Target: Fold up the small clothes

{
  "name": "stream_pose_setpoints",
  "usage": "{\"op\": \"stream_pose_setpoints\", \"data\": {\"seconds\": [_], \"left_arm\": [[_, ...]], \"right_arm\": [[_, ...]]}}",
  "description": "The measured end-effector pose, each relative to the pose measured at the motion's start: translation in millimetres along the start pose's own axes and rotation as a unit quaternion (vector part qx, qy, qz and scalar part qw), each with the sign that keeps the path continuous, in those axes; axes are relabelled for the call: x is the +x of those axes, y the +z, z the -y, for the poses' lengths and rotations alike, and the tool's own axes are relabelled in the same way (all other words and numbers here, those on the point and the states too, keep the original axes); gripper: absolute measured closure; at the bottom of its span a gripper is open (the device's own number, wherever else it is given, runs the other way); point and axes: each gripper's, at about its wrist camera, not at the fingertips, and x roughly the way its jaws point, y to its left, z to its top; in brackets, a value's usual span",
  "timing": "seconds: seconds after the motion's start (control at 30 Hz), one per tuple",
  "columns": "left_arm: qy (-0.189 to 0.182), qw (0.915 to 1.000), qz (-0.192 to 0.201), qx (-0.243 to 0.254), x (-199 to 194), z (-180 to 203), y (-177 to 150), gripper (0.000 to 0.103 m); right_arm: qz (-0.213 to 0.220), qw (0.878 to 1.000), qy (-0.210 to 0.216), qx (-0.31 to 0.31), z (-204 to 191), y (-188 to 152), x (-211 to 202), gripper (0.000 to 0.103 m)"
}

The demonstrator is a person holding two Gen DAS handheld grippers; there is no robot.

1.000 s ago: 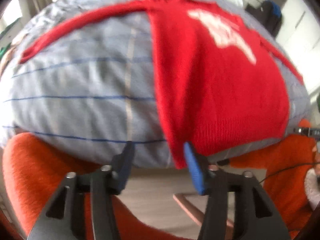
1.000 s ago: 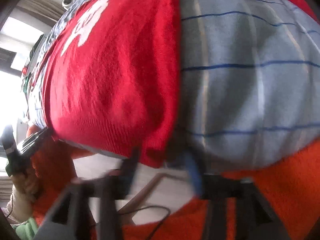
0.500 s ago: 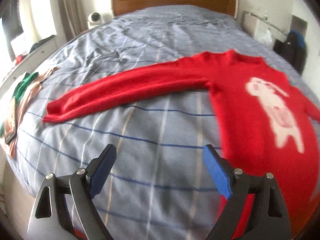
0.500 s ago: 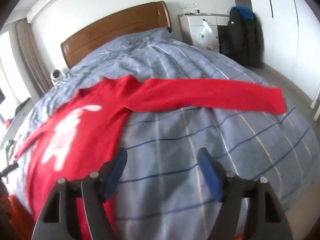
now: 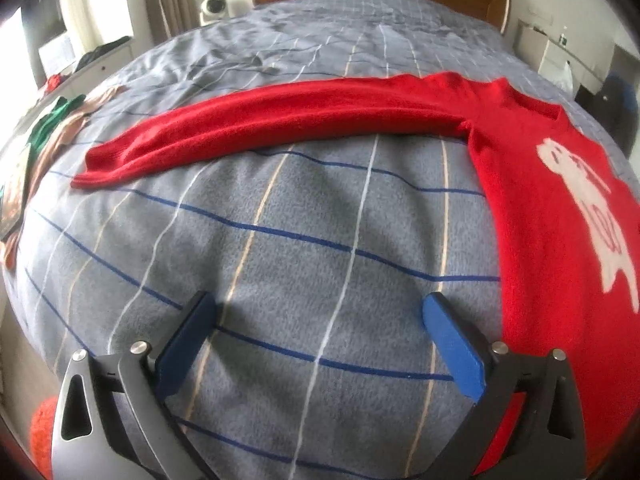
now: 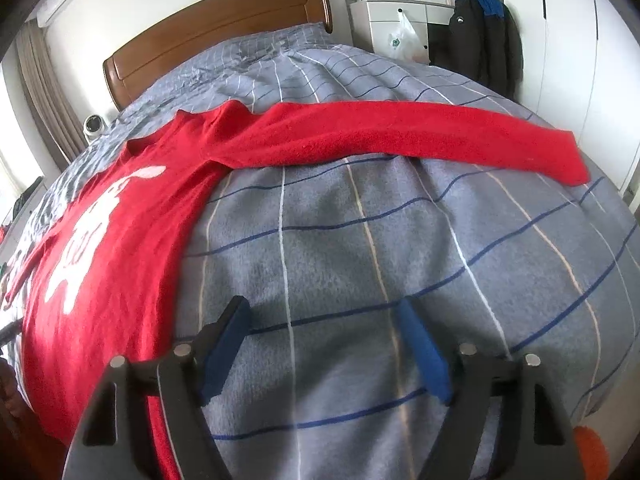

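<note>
A red knit sweater (image 5: 540, 184) with a white animal print lies flat, front up, on the bed, both sleeves stretched out sideways. Its left sleeve (image 5: 248, 128) runs across the left wrist view; its right sleeve (image 6: 420, 136) runs across the right wrist view, where the body (image 6: 112, 248) lies at the left. My left gripper (image 5: 320, 312) is open and empty above the bedspread, left of the sweater's body and below the sleeve. My right gripper (image 6: 324, 316) is open and empty above the bedspread, right of the body.
The bed has a grey-blue checked bedspread (image 5: 280, 240) and a wooden headboard (image 6: 216, 40). Folded clothes (image 5: 52, 128) lie at the bed's left edge. A white cabinet (image 6: 392, 16) and a dark hanging jacket (image 6: 484, 40) stand at the right. A small camera (image 5: 214, 6) sits by the headboard.
Both grippers have risen from the sweater's hem at the bed's foot edge to above the bedspread, and their jaws have opened wider. The sweater lies flat.
</note>
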Motion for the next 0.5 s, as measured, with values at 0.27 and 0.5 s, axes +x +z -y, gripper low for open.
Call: {"op": "stream_pose_setpoints", "data": {"seconds": [0.27, 0.5], "left_arm": [[-0.008, 1.0000, 0.001, 0.004, 0.6, -1.2, 0.9, 0.000], [-0.006, 1.0000, 0.003, 0.003, 0.3, -0.5, 0.6, 0.000]], "right_arm": [[0.000, 1.000, -0.004, -0.001, -2.5, -2.2, 1.3, 0.024], [-0.001, 1.000, -0.004, -0.001, -4.1, -2.5, 2.5, 0.022]]}}
